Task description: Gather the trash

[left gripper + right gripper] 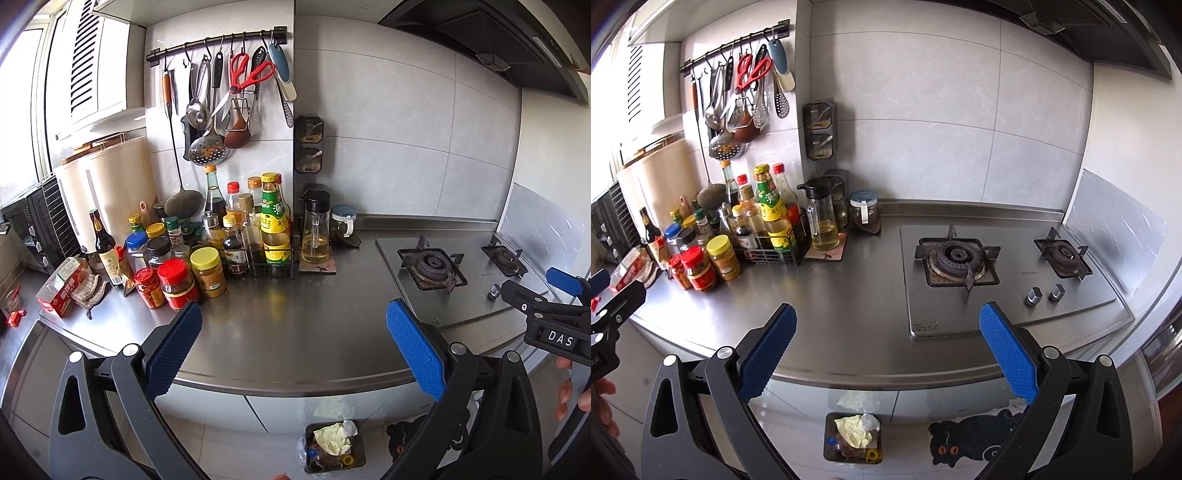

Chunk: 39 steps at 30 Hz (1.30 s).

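Left wrist view: my left hand-held gripper (293,347) hung above the steel worktop (295,325) with its blue pads (173,350) wide apart and nothing between them. My right hand-held gripper (886,349) was likewise spread and empty, beside the gas hob (1004,273). Below the worktop edge, on the floor, stood the trash bin (853,437), holding crumpled yellowish paper (855,430). Condiment jars (177,277) crowded the worktop's left end; utensils hung on the wall rail (218,40).
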### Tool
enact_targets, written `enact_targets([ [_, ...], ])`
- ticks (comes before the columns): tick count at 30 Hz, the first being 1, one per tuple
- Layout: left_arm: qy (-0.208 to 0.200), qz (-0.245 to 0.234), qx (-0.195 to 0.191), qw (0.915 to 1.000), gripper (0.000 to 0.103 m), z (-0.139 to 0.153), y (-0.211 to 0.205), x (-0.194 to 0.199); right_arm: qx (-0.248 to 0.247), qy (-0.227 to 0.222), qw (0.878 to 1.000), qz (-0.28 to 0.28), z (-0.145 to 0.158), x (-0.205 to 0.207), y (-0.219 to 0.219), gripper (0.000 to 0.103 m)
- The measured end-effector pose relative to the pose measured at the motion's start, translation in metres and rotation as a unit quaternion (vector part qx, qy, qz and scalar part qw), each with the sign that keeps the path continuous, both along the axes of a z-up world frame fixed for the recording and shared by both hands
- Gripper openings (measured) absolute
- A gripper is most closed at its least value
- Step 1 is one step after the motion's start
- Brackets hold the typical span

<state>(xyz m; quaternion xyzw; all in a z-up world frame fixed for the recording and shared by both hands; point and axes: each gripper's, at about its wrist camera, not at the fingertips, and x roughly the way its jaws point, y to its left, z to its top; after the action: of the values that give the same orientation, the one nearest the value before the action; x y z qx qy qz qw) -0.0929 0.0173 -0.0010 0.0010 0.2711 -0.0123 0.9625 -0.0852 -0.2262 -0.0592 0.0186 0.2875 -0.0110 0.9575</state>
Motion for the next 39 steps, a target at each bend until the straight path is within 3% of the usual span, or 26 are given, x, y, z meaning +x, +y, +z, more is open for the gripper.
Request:
enact_targets([
  [39,-0.004,0.003,0.012,0.9999,0.095,-0.0013,0.0006,-0.004,0.002,0.004,1.0,0.007,0.0005,-0.0016,-0.0046,0.1],
])
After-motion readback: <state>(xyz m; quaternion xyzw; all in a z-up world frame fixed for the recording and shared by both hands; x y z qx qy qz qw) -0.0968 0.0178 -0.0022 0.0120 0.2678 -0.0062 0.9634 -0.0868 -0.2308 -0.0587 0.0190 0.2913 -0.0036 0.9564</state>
